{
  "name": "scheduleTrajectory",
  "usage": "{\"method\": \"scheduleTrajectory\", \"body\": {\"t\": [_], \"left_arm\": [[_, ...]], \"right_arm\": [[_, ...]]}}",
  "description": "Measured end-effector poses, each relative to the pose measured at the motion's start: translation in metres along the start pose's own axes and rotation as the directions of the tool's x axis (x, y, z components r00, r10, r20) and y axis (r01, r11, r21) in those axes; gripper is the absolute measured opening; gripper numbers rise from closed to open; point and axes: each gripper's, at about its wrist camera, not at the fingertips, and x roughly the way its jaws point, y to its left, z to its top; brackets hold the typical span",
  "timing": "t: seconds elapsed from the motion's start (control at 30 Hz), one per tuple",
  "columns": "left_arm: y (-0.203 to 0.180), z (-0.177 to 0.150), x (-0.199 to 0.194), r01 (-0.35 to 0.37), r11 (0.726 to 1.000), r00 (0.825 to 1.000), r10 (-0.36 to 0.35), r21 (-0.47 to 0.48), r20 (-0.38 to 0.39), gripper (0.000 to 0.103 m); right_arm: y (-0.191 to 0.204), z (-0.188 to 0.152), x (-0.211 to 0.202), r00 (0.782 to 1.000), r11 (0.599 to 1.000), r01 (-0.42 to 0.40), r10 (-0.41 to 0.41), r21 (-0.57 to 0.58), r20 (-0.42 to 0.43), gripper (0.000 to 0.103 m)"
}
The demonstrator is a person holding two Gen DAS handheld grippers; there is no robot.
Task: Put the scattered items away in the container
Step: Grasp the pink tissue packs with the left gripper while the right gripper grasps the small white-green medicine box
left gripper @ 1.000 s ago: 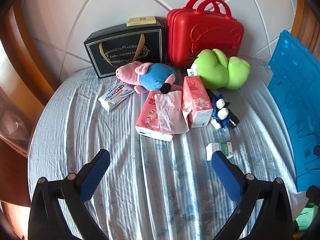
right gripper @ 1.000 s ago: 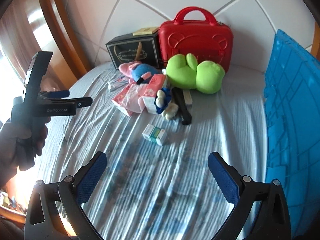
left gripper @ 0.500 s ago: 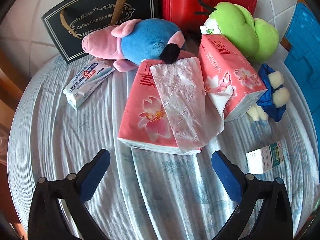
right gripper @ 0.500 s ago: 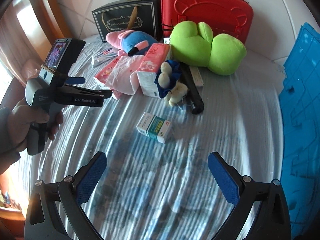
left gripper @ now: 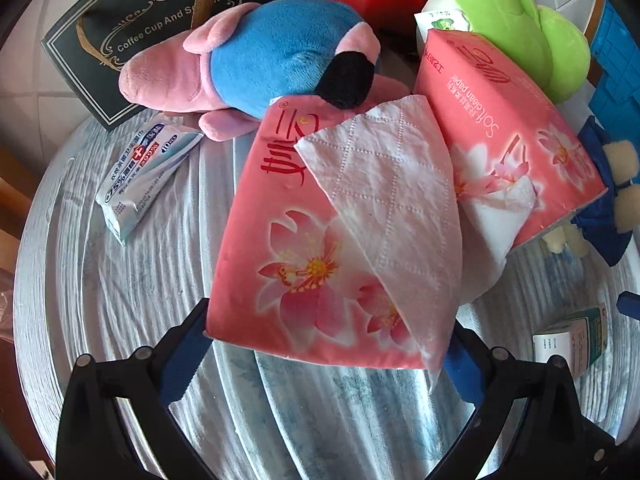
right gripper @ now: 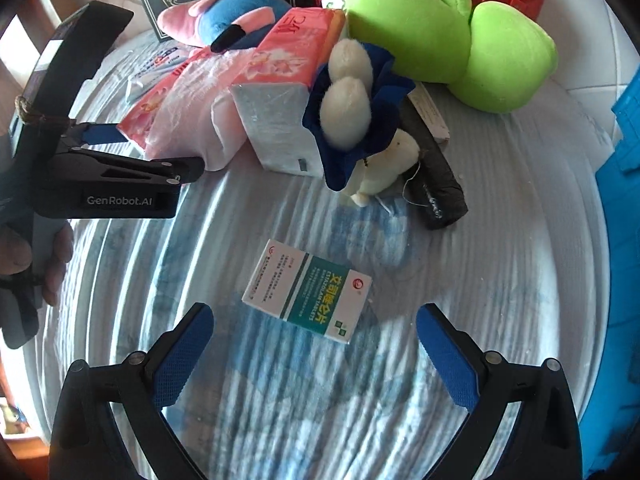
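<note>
Left wrist view: left gripper (left gripper: 320, 354) wide around near end of pink tissue pack (left gripper: 288, 248) on counter (left gripper: 120, 300), likely to pinch only loose tissue sheet (left gripper: 392, 208); right gripper (right gripper: 314, 350) wide before medicine box (right gripper: 307, 291).

A tissue pack (left gripper: 296, 248) lay between the spread fingers of the left gripper (left gripper: 324, 344), a loose tissue (left gripper: 392, 216) draped over it. A second pack (left gripper: 508, 148) leaned at its right, a wipes packet (left gripper: 148, 176) to its left. A plush pig (left gripper: 256, 60) lay behind, before a gift bag (left gripper: 132, 28). The medicine box (right gripper: 308, 292) lay just ahead of the right gripper (right gripper: 314, 356), a small doll (right gripper: 356, 120) beyond it.
</note>
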Motion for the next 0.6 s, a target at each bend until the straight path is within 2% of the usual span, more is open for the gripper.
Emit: {"method": "scheduleTrajectory", "body": {"t": [0.07, 0.13, 0.17, 0.2, 0.23, 0.27, 0.47, 0.6], "left_arm": [[-0.002, -0.001, 0.002, -0.007, 1.0, 1.0, 0.007, 0.0, -0.005, 0.103], [-0.004, -0.003, 0.001, -0.001, 1.0, 1.0, 0.001, 0.007, 0.007, 0.095], [-0.005, -0.003, 0.0, -0.002, 1.0, 1.0, 0.002, 0.009, 0.012, 0.094], [-0.006, -0.004, -0.002, 0.001, 1.0, 1.0, -0.001, 0.009, 0.019, 0.093], [-0.006, -0.005, -0.004, 0.011, 1.0, 1.0, -0.011, 0.008, 0.026, 0.093], [-0.006, -0.007, -0.007, 0.02, 1.0, 0.999, -0.02, 0.008, 0.034, 0.092], [-0.002, -0.018, -0.025, 0.058, 0.998, 0.995, -0.057, -0.018, 0.082, 0.09], [0.004, -0.029, -0.034, 0.053, 0.998, 0.994, -0.049, -0.043, 0.093, 0.09]], "right_arm": [[0.0, 0.003, 0.008, 1.0, 1.0, -0.005, 0.006, 0.022, -0.018, 0.103], [-0.001, 0.003, 0.013, 0.999, 0.999, -0.015, 0.016, 0.043, -0.03, 0.102], [-0.002, 0.004, 0.014, 0.999, 0.998, -0.014, 0.016, 0.055, -0.03, 0.097], [-0.003, 0.004, 0.015, 0.999, 0.997, -0.02, 0.022, 0.071, -0.034, 0.092], [-0.004, 0.003, 0.015, 0.999, 0.996, -0.025, 0.029, 0.083, -0.042, 0.072], [-0.003, 0.003, 0.016, 0.999, 0.996, -0.022, 0.026, 0.084, -0.047, 0.064], [0.002, -0.004, 0.004, 0.999, 0.998, -0.027, 0.029, 0.063, -0.041, 0.064], [0.007, -0.011, -0.005, 0.998, 0.997, -0.042, 0.044, 0.058, -0.037, 0.064]]}}
